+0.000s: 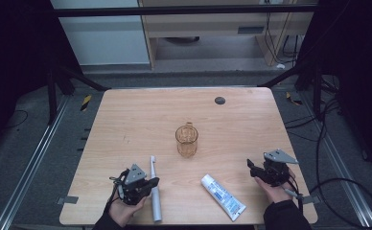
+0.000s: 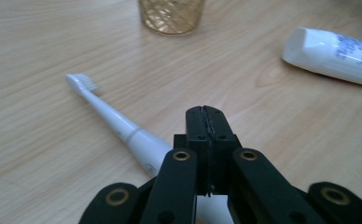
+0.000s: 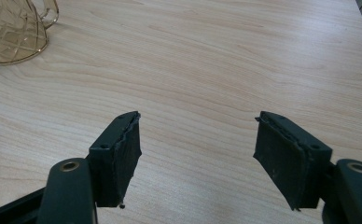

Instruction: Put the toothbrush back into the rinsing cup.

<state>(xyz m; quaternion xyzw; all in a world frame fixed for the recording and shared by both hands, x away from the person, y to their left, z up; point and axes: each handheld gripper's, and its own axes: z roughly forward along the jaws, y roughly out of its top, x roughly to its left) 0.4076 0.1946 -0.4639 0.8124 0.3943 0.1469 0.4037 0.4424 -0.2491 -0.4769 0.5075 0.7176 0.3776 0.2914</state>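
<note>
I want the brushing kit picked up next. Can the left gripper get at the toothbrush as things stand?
Probably yes: the toothbrush lies right beside the left gripper on bare table, nothing between them. But its jaws are shut, so they must open first.

Left tongs point(image 1: 151, 182) clamped together; right tongs point(image 1: 249, 165) spread wide, empty.

- table point(image 1: 126, 124) — light wood, round dark plug point(image 1: 219, 100) near far edge
- amber glass mug point(image 1: 187, 140) — upright, mid-table, handle to far side
- toothpaste tube point(image 1: 223, 197) — lying flat, near front edge
</note>
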